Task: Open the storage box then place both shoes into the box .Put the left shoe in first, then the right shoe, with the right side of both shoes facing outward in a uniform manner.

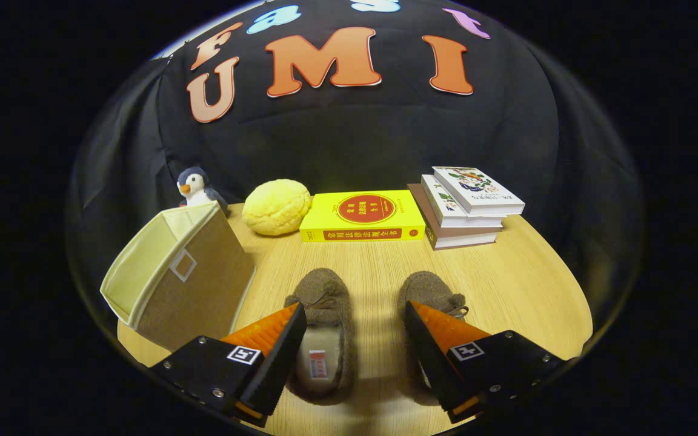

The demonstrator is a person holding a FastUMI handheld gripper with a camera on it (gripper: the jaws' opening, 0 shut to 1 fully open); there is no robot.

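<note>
Two brown fuzzy slippers lie side by side on the wooden table (506, 284), toes pointing away from me. The left shoe (323, 321) is just inside my left finger, its pale lining and label showing. The right shoe (431, 293) lies partly under my right finger. My gripper (355, 312) hovers above them, open, with bare table between its fingers. A beige fabric storage box (179, 278) stands to the left of the shoes, its open top facing up and to the left, pale lining visible.
Beyond the shoes, along the back of the table, sit a yellow round bun-shaped cushion (276, 207), a thick yellow book (364, 216) and a stack of three books (467, 206). A small penguin toy (196, 186) stands behind the box.
</note>
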